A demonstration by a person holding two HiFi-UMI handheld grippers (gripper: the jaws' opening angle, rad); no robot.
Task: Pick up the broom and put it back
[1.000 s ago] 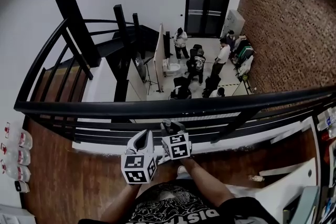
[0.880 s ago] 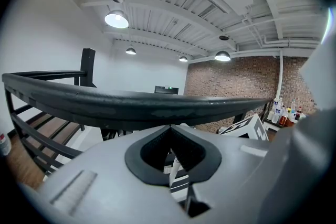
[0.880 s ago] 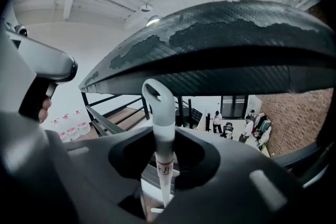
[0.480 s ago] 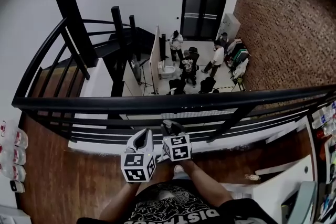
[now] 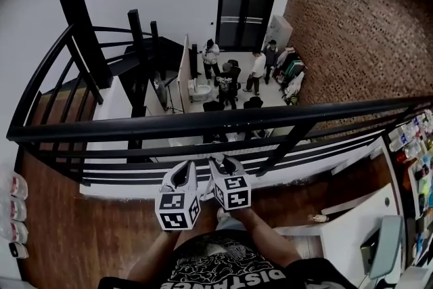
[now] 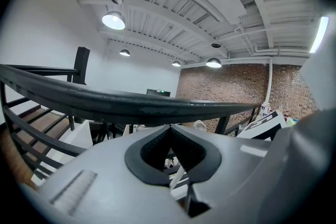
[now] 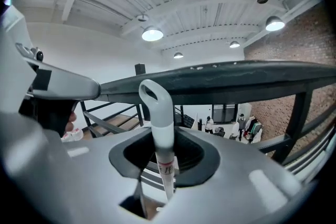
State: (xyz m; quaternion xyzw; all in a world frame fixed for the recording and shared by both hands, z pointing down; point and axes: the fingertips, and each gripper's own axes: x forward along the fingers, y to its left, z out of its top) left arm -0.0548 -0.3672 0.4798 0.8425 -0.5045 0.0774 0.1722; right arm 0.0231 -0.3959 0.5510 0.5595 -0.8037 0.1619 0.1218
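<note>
The right hand-held gripper (image 7: 164,136) clamps the broom handle (image 7: 156,107) upright, near the railing (image 7: 220,78); the left hand-held gripper (image 6: 170,131) is closed on nothing; carry it vertical, clear of the rail.

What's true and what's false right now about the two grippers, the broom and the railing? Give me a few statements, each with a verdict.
1. The right gripper is closed on the broom handle. True.
2. The handle's top end is a plain stub. False: it ends in a hanging loop.
3. The left gripper grips the handle too. False: its jaws stand together with nothing between them.
4. A black railing runs across in front of both grippers. True.
5. The lower floor beyond the railing is deserted. False: several people are down there.
</note>
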